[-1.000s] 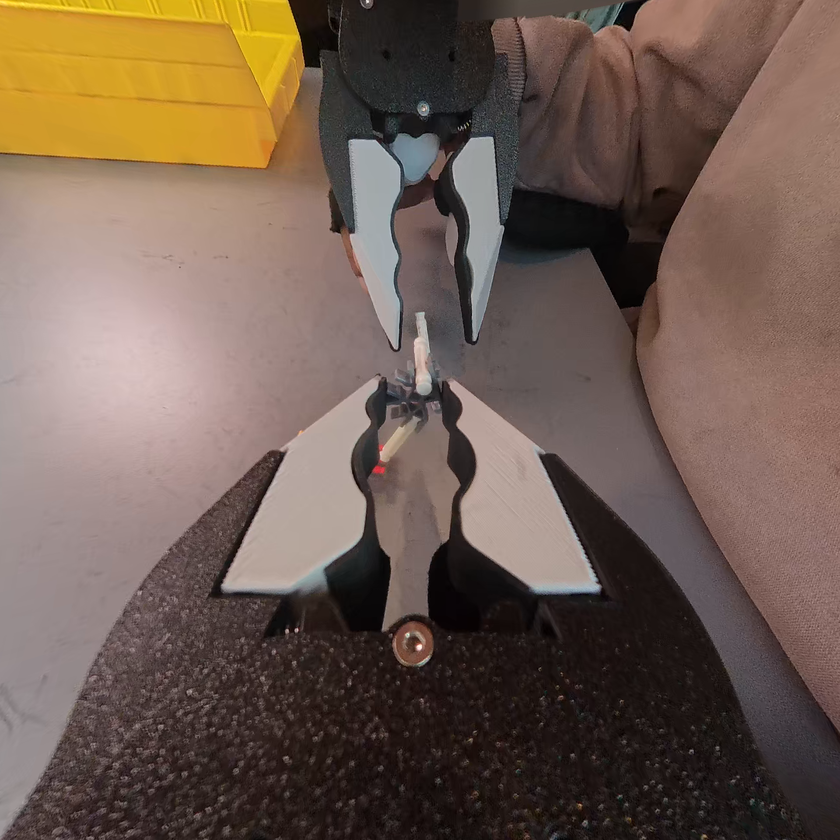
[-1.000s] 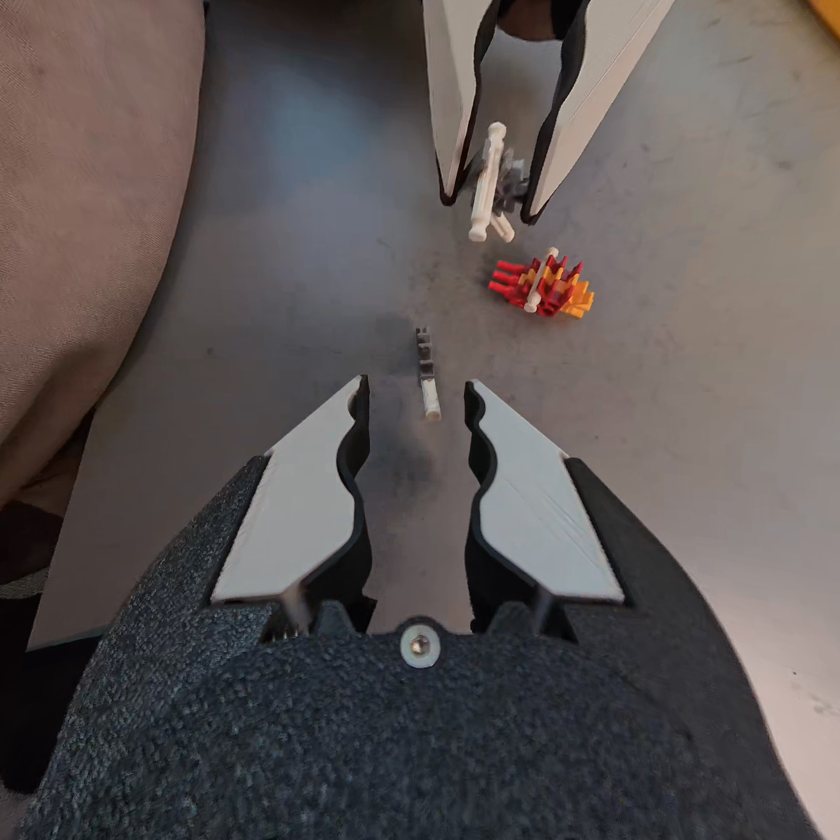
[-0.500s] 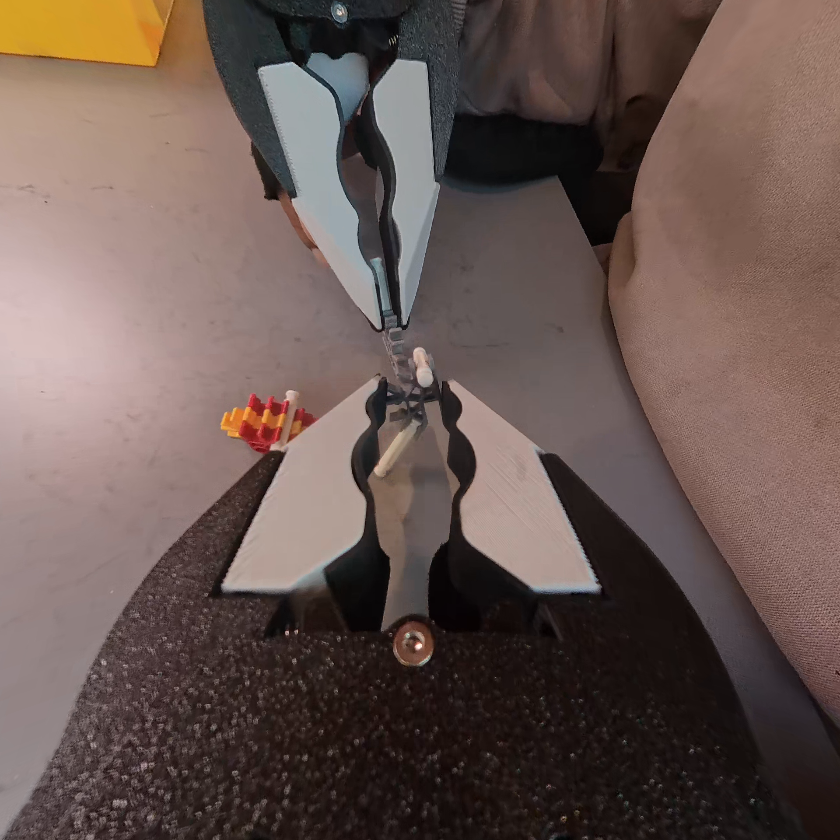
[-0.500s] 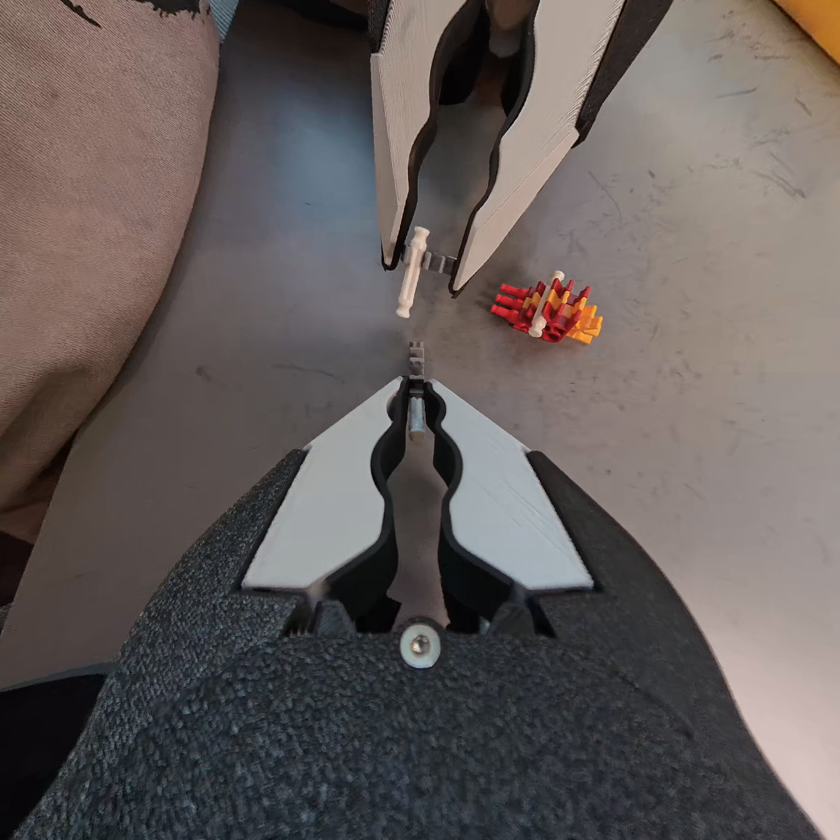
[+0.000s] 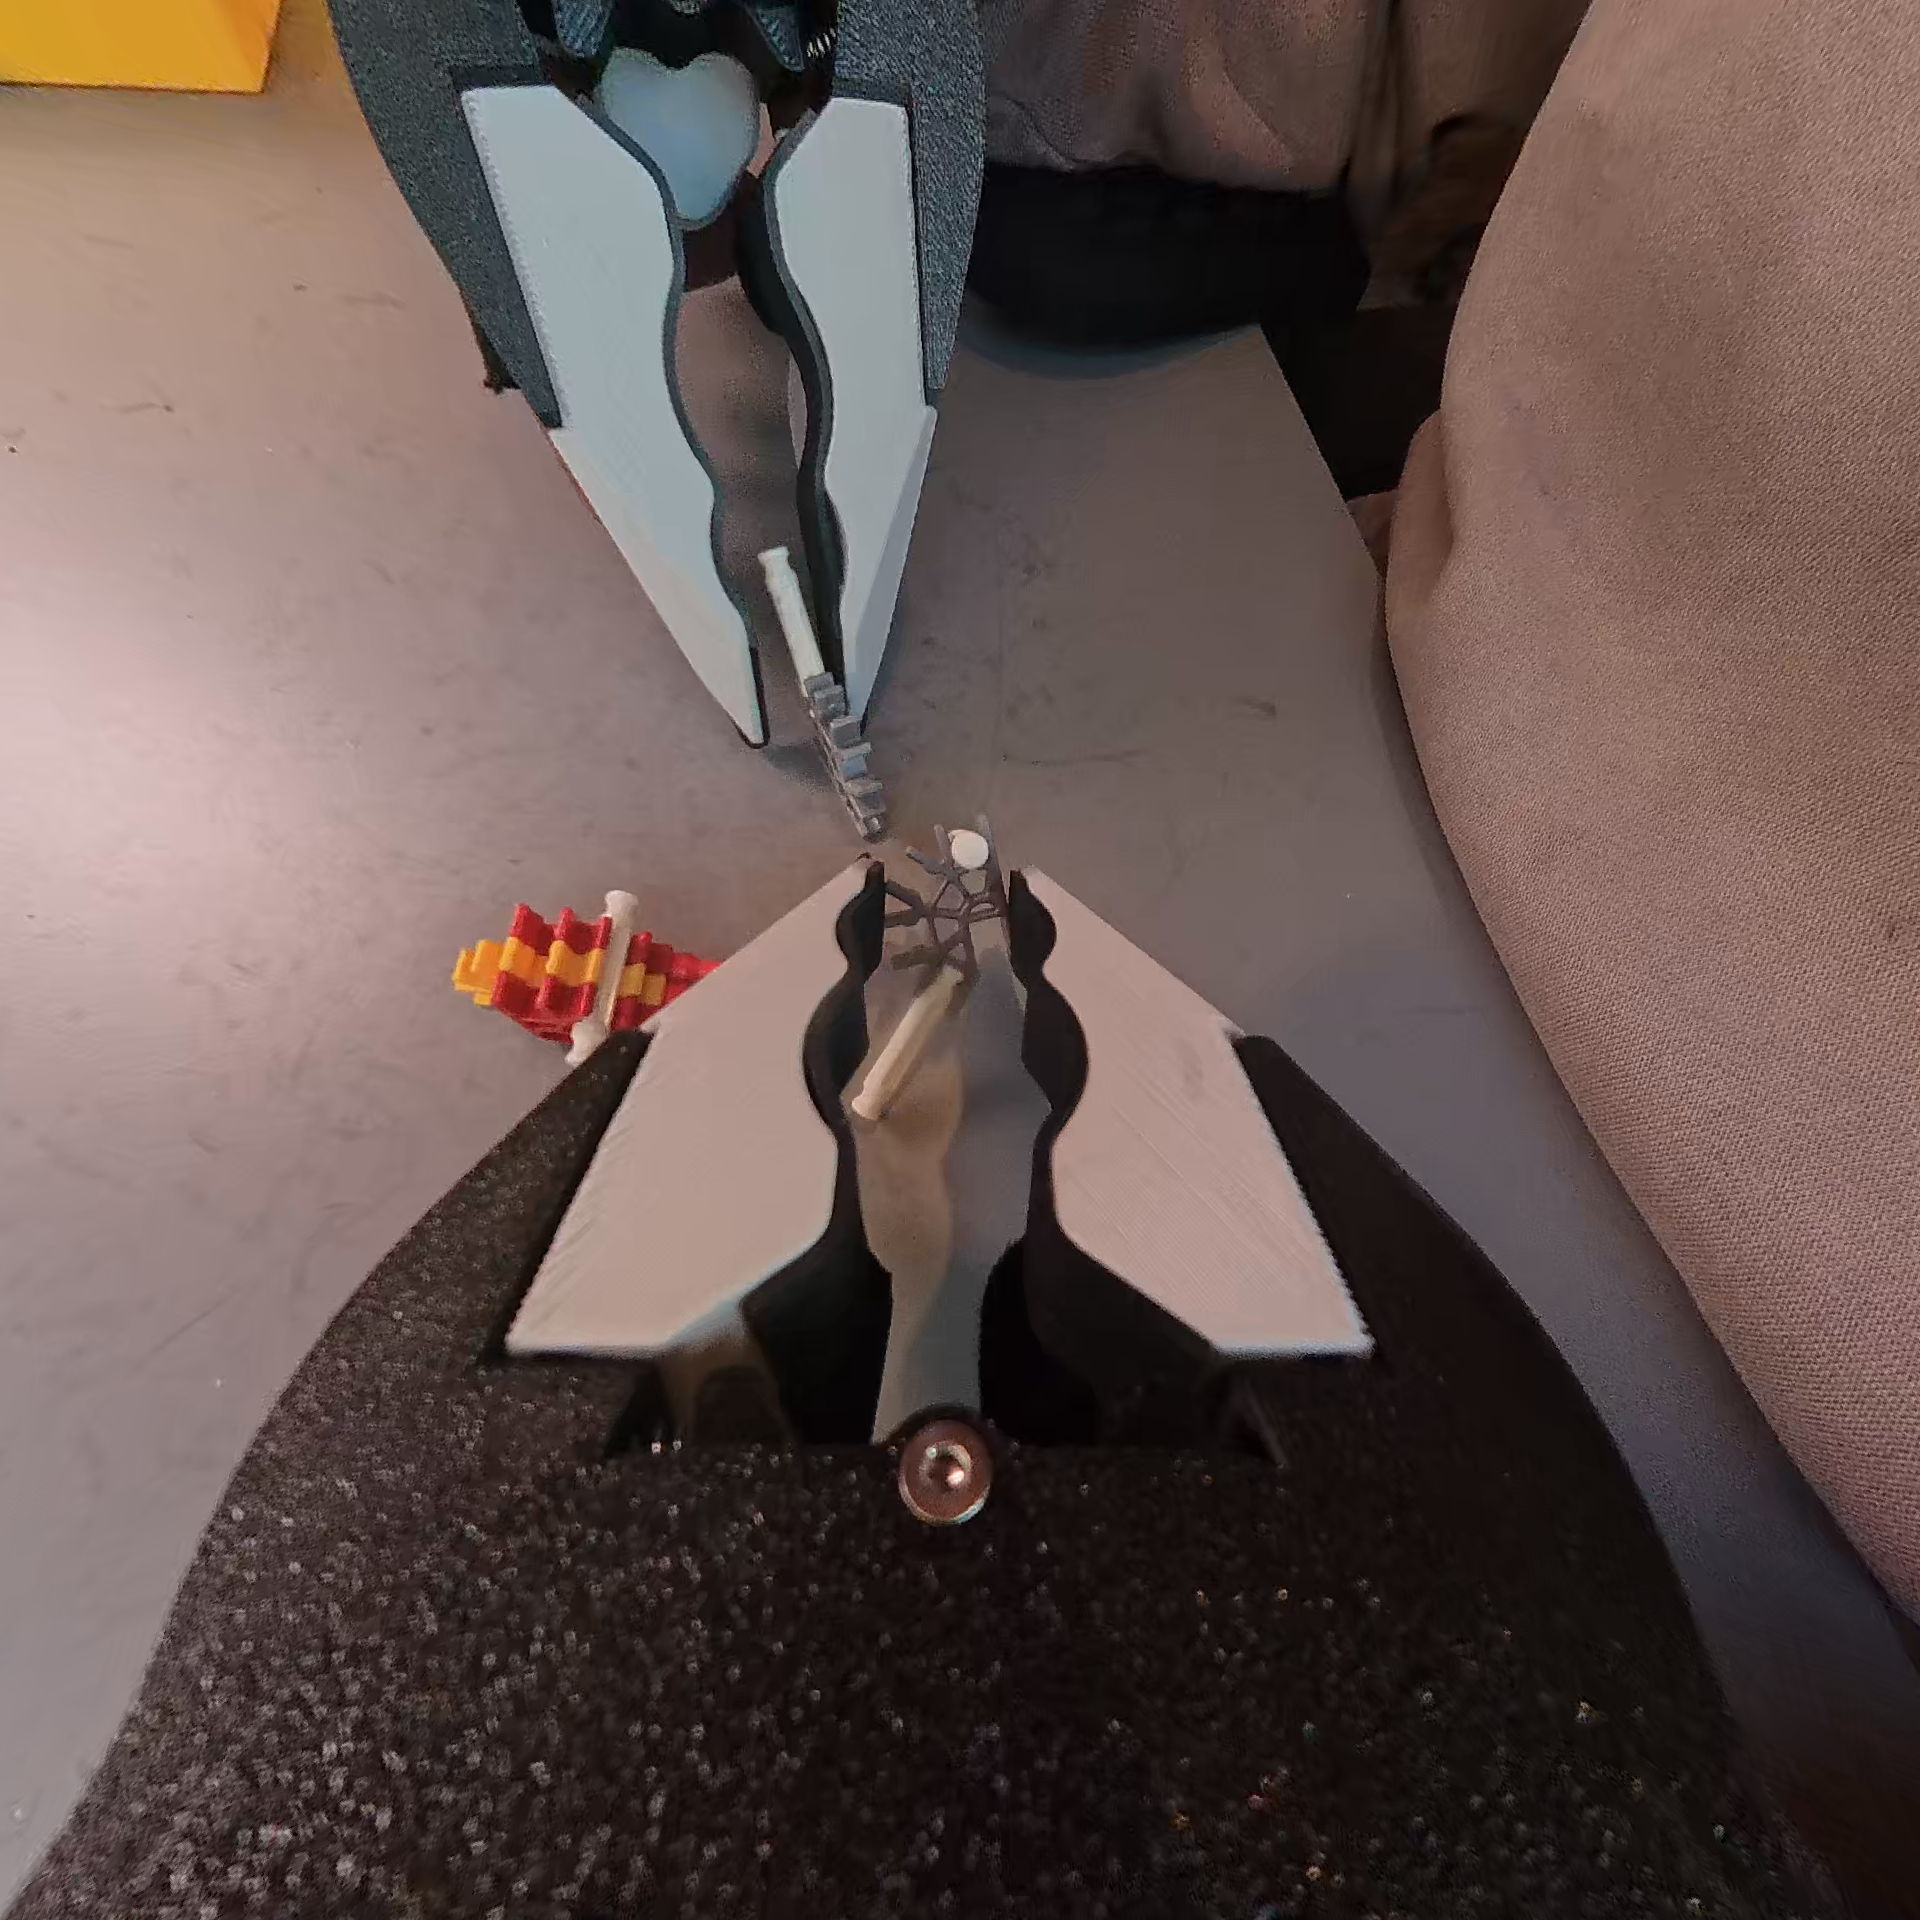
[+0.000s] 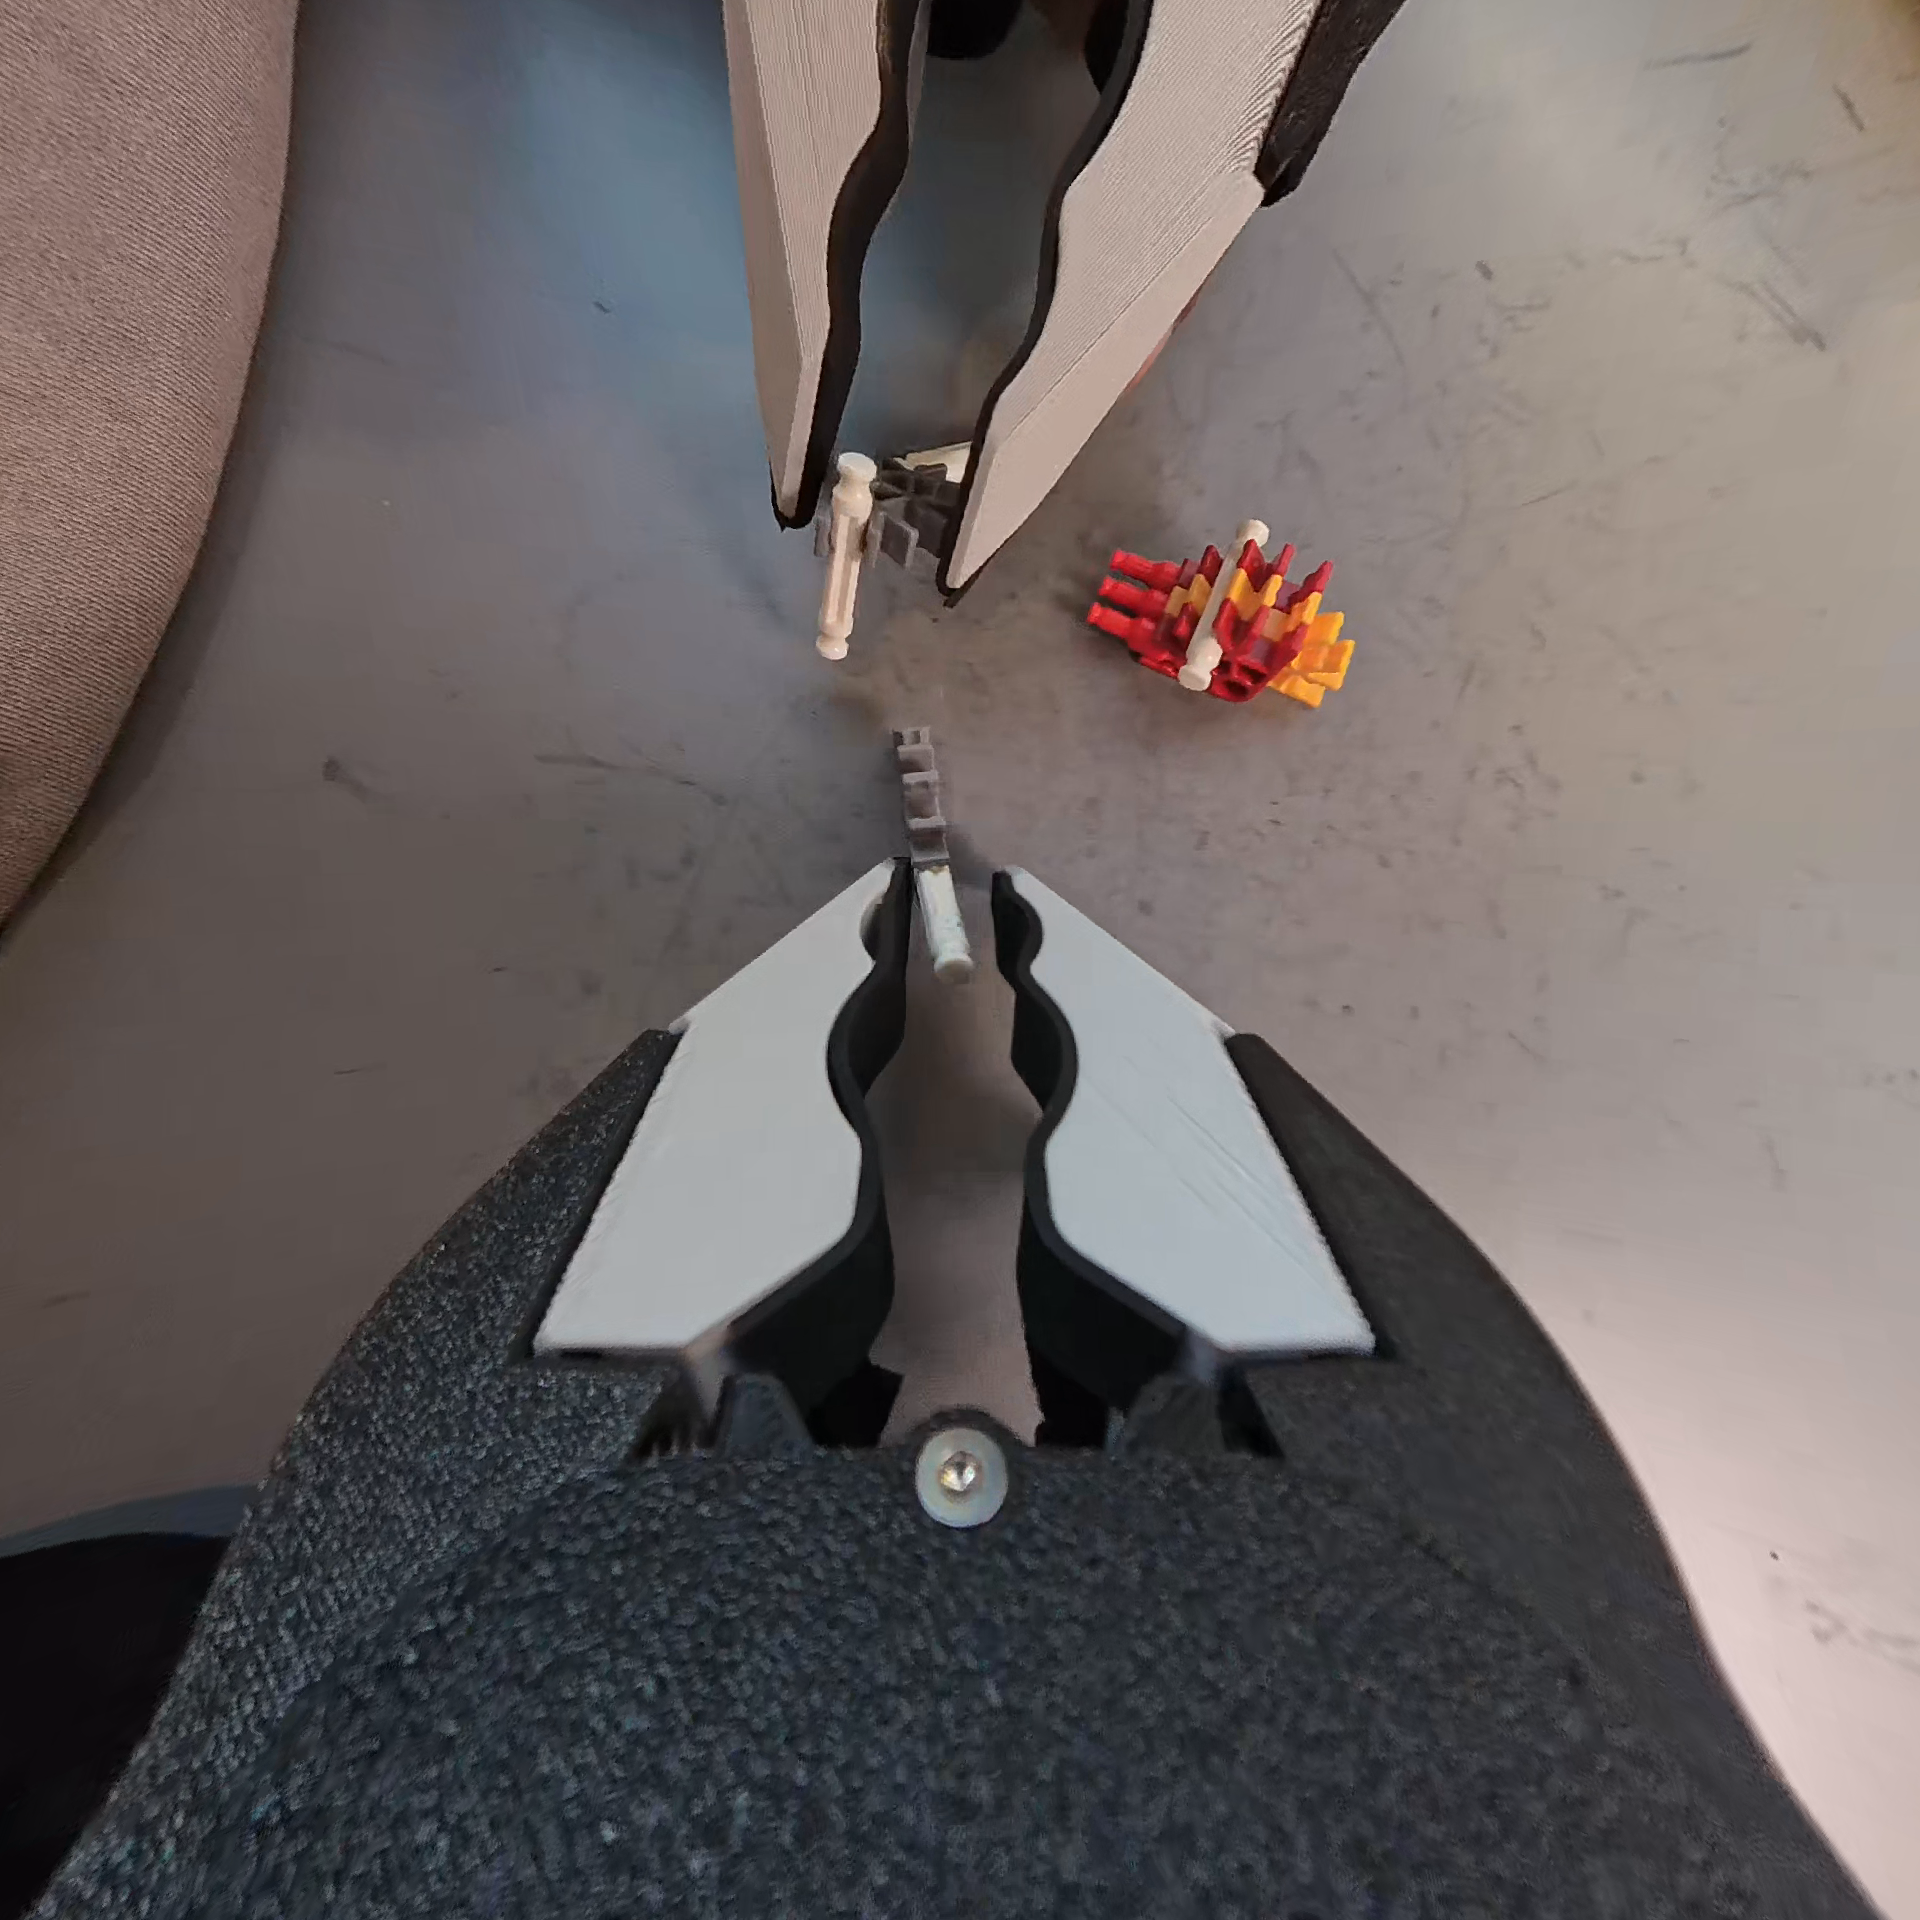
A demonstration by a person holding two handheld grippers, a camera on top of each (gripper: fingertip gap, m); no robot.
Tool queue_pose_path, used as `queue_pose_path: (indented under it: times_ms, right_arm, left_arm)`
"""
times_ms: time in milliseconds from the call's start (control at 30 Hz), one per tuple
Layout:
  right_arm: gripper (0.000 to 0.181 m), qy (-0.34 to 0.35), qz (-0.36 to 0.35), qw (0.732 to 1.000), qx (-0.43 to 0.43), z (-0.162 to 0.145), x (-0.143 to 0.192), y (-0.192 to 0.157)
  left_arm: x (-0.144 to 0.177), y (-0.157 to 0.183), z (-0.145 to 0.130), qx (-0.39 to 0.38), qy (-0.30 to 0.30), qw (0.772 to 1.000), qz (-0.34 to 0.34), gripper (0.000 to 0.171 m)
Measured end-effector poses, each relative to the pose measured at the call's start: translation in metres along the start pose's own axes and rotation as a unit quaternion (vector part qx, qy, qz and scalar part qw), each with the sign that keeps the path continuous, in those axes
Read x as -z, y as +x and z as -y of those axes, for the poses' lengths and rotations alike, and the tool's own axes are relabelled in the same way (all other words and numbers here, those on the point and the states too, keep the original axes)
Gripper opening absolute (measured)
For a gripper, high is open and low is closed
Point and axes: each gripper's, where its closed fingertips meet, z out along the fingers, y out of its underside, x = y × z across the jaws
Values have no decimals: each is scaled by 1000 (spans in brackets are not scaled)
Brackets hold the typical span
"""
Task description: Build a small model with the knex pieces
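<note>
My left claw [image 5: 940, 883] is closed on a grey spiked connector with white rods [image 5: 951, 914]. My right claw [image 6: 943, 883], slightly parted, has a grey toothed piece on a white rod [image 6: 930, 831] between its tips. A red-and-yellow cluster [image 6: 1231, 623] lies on the desk [image 6: 1558, 935], near a yellow bin [image 5: 135, 42] whose contents are unseen

right tool [image 6: 943, 883] | jaws parted again after closing half a second ago | grey toothed strip with white pin [image 6: 928, 831] lies loose between its tips
</note>
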Motion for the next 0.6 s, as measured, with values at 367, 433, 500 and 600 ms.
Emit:
queue_pose_path:
  times_ms: [367, 433, 500, 600]
  right_arm:
    - [18, 13, -82, 997, -5, 18, 29, 26]
    - [21, 0, -88, 996, -13, 18, 31, 22]
    - [23, -15, -90, 995, -32, 16, 28, 15]
    - [33, -26, -95, 992, -74, 12, 19, 4]
  left_arm:
    - [4, -4, 12, 4, 36, 999, 8, 23]
    - [9, -7, 19, 8, 55, 998, 16, 23]
    - [14, -11, 26, 10, 74, 997, 28, 24]
    - [21, -16, 32, 12, 94, 995, 42, 24]
